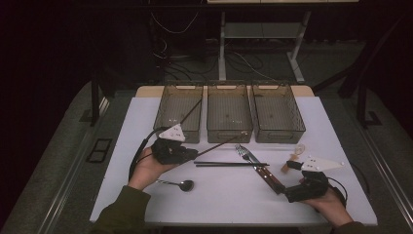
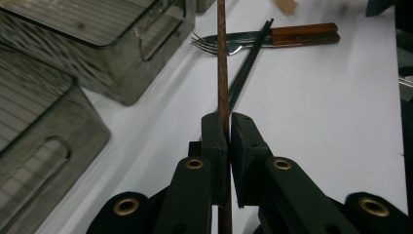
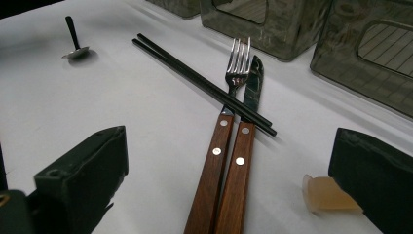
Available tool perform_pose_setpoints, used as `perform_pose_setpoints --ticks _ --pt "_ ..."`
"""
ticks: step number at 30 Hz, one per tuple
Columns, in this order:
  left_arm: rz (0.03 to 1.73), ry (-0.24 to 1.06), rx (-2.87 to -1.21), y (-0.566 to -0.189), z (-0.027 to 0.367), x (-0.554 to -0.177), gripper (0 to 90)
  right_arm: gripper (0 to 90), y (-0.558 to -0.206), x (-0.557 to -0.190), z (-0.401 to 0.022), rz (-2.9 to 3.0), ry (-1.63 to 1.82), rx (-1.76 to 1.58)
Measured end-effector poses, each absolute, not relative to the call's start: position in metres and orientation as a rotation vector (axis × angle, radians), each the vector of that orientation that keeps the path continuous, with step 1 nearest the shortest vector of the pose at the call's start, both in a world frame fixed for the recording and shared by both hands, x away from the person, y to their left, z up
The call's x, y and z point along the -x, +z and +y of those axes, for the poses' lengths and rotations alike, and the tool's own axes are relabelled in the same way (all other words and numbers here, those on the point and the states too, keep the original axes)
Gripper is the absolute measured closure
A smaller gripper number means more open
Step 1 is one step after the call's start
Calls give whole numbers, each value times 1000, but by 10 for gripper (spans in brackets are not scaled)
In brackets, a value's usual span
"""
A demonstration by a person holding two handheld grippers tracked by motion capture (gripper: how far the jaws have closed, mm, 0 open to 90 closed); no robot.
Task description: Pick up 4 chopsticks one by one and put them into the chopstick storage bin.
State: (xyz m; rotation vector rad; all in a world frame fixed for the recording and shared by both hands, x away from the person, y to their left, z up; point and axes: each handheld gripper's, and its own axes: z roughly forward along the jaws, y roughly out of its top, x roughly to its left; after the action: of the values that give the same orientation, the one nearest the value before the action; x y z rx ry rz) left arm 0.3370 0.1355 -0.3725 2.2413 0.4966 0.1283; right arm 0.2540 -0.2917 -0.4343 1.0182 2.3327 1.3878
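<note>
My left gripper point(image 1: 191, 155) point(image 2: 229, 119) is shut on a thin brown chopstick point(image 1: 219, 145) point(image 2: 222, 58), which sticks out past the jaws toward the fork, lifted off the table. A pair of black chopsticks point(image 1: 231, 164) point(image 3: 195, 78) lies across a fork point(image 1: 242, 151) point(image 3: 237, 63) and a knife point(image 1: 252, 157) point(image 3: 253, 83) with wooden handles. My right gripper point(image 1: 287, 181) point(image 3: 229, 141) is open low over the table, one jaw on each side of those handles, touching nothing.
Three clear bins point(image 1: 179, 131) point(image 1: 229, 132) point(image 1: 280, 134) stand in a row at the back of the white table point(image 1: 146, 122). A metal spoon point(image 1: 180, 184) point(image 3: 75, 48) lies near the front left. A small pale beige piece point(image 1: 294, 156) point(image 3: 326, 195) rests by my right jaw.
</note>
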Motion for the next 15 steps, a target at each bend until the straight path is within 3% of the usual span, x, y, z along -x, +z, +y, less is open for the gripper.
perform_pose_setpoints --ticks 15 --pt "643 204 -2210 -352 148 -371 844 11 -434 -254 -293 2328 1389 -1024"
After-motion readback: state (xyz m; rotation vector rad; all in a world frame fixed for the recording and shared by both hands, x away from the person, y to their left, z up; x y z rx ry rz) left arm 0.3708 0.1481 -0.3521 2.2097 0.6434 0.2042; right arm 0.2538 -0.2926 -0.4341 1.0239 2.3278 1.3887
